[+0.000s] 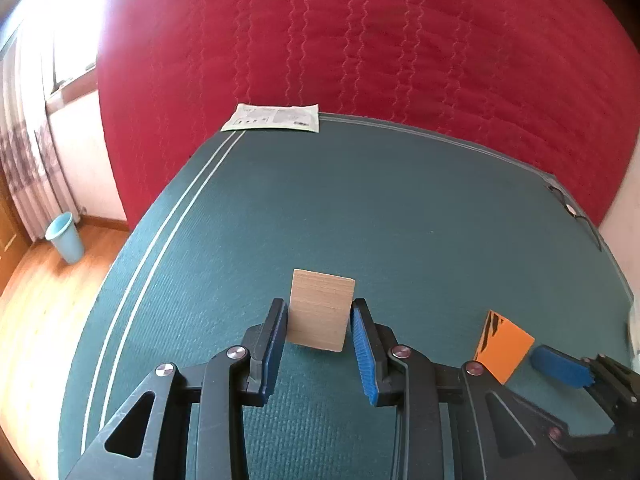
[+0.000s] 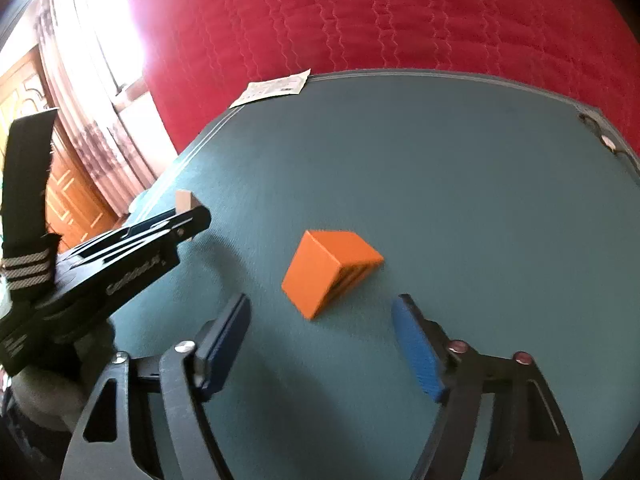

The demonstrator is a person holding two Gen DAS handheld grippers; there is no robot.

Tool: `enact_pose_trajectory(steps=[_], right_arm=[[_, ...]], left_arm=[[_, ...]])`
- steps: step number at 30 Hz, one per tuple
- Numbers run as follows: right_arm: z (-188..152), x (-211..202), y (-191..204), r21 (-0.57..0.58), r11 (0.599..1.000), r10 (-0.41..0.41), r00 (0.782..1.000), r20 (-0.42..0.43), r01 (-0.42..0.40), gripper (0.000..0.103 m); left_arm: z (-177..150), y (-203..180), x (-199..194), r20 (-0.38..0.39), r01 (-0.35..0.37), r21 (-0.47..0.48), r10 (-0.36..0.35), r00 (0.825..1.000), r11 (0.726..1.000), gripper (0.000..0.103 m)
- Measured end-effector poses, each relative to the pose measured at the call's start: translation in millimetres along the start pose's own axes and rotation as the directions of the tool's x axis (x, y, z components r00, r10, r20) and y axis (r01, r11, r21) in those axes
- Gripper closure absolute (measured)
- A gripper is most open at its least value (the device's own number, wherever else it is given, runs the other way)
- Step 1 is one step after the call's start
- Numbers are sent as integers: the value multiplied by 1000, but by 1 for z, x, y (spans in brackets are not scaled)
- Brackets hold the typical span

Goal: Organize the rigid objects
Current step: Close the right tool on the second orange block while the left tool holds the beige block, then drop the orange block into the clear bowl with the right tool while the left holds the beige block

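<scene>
The left tongs are clamped on a pale wooden block, one blue pad against each of its sides, and the block stands upright between them over the teal desk; whether its lower edge touches the desk I cannot tell. The right tongs stand apart with nothing between their pads, and an orange block with dark slots on one face lies on the desk just ahead of the gap, touching neither pad. In the right wrist view the left tongs reach in from the left with the tip of the wooden block showing past their end, well apart from the orange block. In the left wrist view the orange block sits to the right of the wooden one, near one blue pad of the right tongs. A printed paper sheet lies at the far edge of the desk against a red quilted cover. A light blue bin stands on the wooden floor at left.
</scene>
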State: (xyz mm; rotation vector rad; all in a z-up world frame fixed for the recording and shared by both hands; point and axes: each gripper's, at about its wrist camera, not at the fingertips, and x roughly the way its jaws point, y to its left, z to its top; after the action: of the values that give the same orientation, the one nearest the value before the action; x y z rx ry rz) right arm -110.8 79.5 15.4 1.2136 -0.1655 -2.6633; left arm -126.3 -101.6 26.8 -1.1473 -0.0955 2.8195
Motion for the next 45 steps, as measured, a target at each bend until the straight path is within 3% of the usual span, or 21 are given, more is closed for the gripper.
enact_pose_trajectory(steps=[9, 11, 23, 45], right_arm=[[16, 21, 18, -61, 993, -96, 995, 34, 98, 47], [19, 24, 19, -63, 991, -115, 993, 34, 117, 54], [16, 19, 13, -69, 987, -142, 989, 38, 144, 72], [-22, -41, -27, 58, 989, -137, 989, 58, 133, 72]], left_arm=[[0, 3, 0, 0, -3, -13, 3, 1000, 1000, 69], [0, 3, 1, -3, -4, -18, 4, 1000, 1000, 69], [-3, 1, -2, 3, -1, -3, 1, 1000, 1000, 69], [-11, -25, -11, 19, 36, 78, -38, 999, 996, 69]])
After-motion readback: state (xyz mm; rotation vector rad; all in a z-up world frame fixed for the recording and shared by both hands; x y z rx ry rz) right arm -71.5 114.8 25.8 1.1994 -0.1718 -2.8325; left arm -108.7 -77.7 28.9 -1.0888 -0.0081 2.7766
